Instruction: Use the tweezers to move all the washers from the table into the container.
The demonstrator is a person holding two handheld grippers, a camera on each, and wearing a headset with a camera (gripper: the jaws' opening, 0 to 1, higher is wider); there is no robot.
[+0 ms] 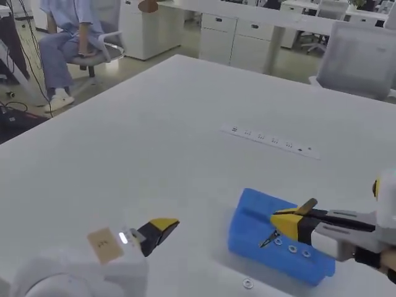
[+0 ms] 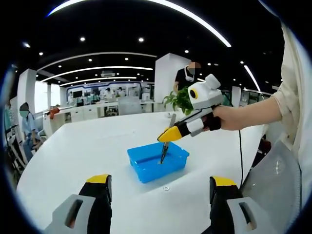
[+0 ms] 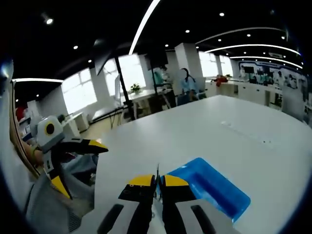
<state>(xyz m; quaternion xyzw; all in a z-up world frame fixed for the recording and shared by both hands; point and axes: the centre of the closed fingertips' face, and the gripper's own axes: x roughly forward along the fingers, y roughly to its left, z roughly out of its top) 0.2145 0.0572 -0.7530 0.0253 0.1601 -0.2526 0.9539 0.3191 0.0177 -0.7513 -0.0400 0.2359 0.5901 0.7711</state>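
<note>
In the head view, a big white table (image 1: 154,154) is taking up most of the picture. A blue plastic box-shaped container (image 1: 253,219) is sitting on it near the front. The right gripper (image 1: 286,221) is reaching in from the right. It is hanging over the container and pinching thin metal tweezers (image 1: 271,237). The tweezer tips are pointing down into the container. Three small silver ring washers (image 1: 292,249) are lying inside it. One more silver ring washer (image 1: 248,284) is lying on the table, just in front of the container. The left gripper (image 1: 164,224) is hanging low at the front left, well apart from the container. A long white power strip (image 1: 272,141) is lying farther back. A person in light blue clothes (image 1: 68,37) is sitting on a chair beyond the table.

In the left gripper view, its two yellow-tipped jaws are standing wide apart and holding nothing. The container (image 2: 146,165) is sitting on the table straight ahead. The lone washer (image 2: 166,187) is lying just in front of it. A hand (image 2: 229,118) is holding the right gripper above the container, with the tweezers (image 2: 165,146) dipping inside.

In the right gripper view, its jaws are pressing together on the tweezers (image 3: 157,171). The container (image 3: 214,190) is lying just ahead to the right. The left gripper is showing at the left with its jaws apart.
</note>
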